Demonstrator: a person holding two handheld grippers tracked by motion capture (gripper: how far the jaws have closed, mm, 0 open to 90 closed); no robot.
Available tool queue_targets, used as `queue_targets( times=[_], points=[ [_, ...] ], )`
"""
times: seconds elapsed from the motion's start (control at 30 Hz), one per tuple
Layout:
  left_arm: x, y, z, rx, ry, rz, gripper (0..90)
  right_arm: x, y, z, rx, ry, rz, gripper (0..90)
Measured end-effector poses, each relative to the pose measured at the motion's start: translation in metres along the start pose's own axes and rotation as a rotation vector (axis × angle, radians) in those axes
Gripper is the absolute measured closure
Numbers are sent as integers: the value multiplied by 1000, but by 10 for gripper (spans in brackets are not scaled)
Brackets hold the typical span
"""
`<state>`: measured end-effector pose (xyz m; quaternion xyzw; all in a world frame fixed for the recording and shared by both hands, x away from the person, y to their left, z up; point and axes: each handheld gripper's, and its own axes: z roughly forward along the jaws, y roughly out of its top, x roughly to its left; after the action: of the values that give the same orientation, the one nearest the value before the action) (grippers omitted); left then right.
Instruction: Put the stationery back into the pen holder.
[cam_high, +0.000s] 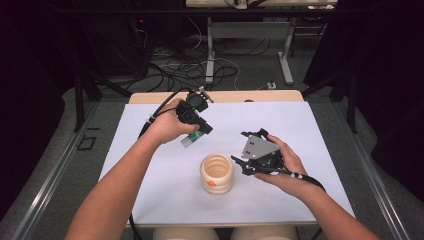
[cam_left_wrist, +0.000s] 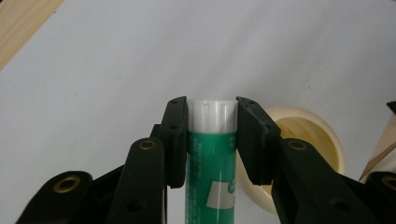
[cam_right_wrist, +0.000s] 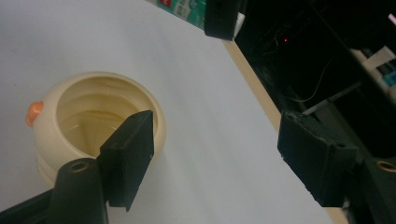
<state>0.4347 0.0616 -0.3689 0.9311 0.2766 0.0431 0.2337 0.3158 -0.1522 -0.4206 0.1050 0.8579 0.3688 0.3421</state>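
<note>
We find the left gripper pinching a green, white-capped plastic tube, its long axis aimed lower right toward the cream ribbed open-topped jar at frame centre, while the right gripper, jaws spread and empty, sits just right of that jar.

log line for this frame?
left gripper: shut on green glue stick, raised | right gripper: open beside cream pot | pot: empty

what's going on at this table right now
A person works at a white table with a gripper in each hand. The left gripper is shut on a green glue stick with a white cap, held above the table just behind a cream ribbed plastic pot. The right gripper is open and holds nothing, its fingers beside the pot's rim.
</note>
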Motion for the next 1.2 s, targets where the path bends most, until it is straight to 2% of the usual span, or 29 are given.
queue_targets(
  times=[0.27, 0.33, 0.4, 0.53, 0.6, 0.67, 0.73, 0.97, 1.0, 1.03, 1.17, 1.2],
  points=[
    [-2, 5, 6, 11, -12, -11, 658, 18, 14, 9, 23, -24, -260, 301],
    [-3, 6, 6, 8, -12, -11, 658, 24, 17, 11, 28, -36, -304, 307],
    [-3, 7, 6, 10, -16, -9, 658, 27, 19, 13, 23, -43, -368, 307],
    [-4, 8, 6, 10, -22, -14, 658, 36, 24, 16, 36, -57, -452, 324],
    [-5, 9, 7, 14, -23, -10, 658, 41, 25, 19, 13, -59, -498, 337],
    [-5, 9, 8, 13, -25, -15, 658, 45, 29, 22, 11, -64, -608, 359],
    [-6, 9, 9, 10, -26, -20, 658, 47, 29, 23, 13, -62, -614, 359],
    [-8, 13, 8, 9, -36, -20, 658, 54, 34, 30, 41, -79, -746, 365],
    [-9, 14, 8, 7, -36, -20, 658, 56, 34, 31, 27, -95, -765, 367],
    [-9, 15, 8, 4, -38, -21, 658, 56, 36, 31, 46, -80, -795, 369],
    [-13, 18, 9, 4, -47, -19, 658, 62, 38, 35, 59, -99, -872, 376],
    [-14, 19, 9, 4, -51, -19, 658, 62, 38, 35, 59, -99, -872, 376]
  ],
)
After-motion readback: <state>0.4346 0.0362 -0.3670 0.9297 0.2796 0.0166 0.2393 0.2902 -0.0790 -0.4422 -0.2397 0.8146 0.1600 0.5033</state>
